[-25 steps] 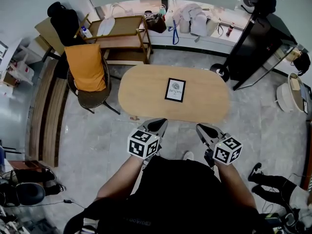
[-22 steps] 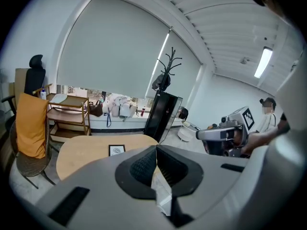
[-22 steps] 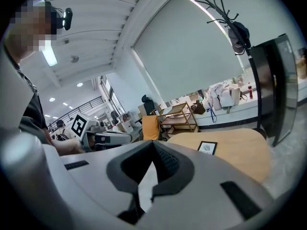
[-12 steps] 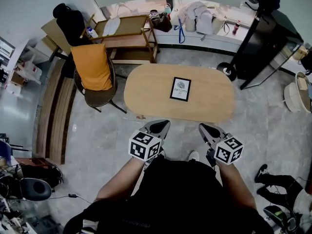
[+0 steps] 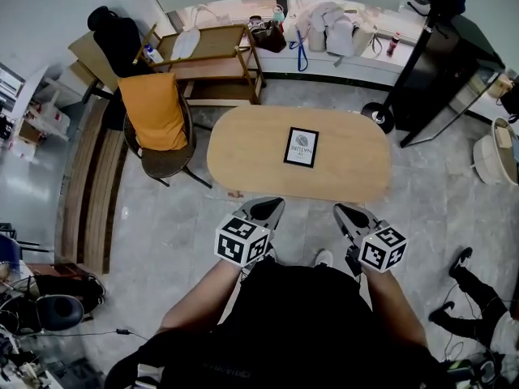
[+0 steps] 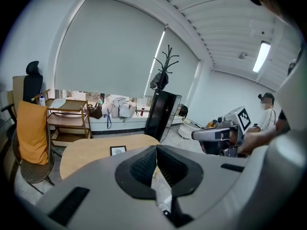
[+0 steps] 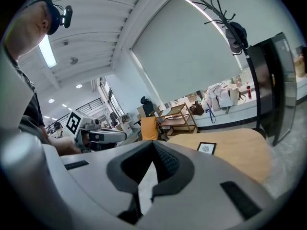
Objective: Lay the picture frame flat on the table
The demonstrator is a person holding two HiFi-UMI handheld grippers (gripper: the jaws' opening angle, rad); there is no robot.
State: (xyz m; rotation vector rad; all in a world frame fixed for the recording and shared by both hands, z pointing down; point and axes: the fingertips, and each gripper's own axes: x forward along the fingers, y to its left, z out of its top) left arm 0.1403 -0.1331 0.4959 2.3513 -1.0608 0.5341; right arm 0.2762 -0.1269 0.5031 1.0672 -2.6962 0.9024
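Standing back from the bench (image 5: 243, 152), the person holds the left claw (image 5: 268, 207) and the right claw (image 5: 345, 211) side by side at the lower middle of the head view. Both forearms are bent in from the bottom edge, and the grey tips point up-frame toward the bench's near rim. Each claw carries a white cube with black square markers. In both gripper views the dark ribbed pads meet tip to tip, so both claws are pressed together.

The picture frame (image 5: 301, 147) lies flat and face up near the middle of the bench, a little right of centre and well apart from both claws. It is a thin black rectangle around a white mat with a small grey print. The bench top is a long oval of smooth pale wood over grey mottled floor tiles (image 5: 162, 225). At the upper left, a chair (image 5: 158, 164) has an orange cloth (image 5: 152, 112) draped over its back.
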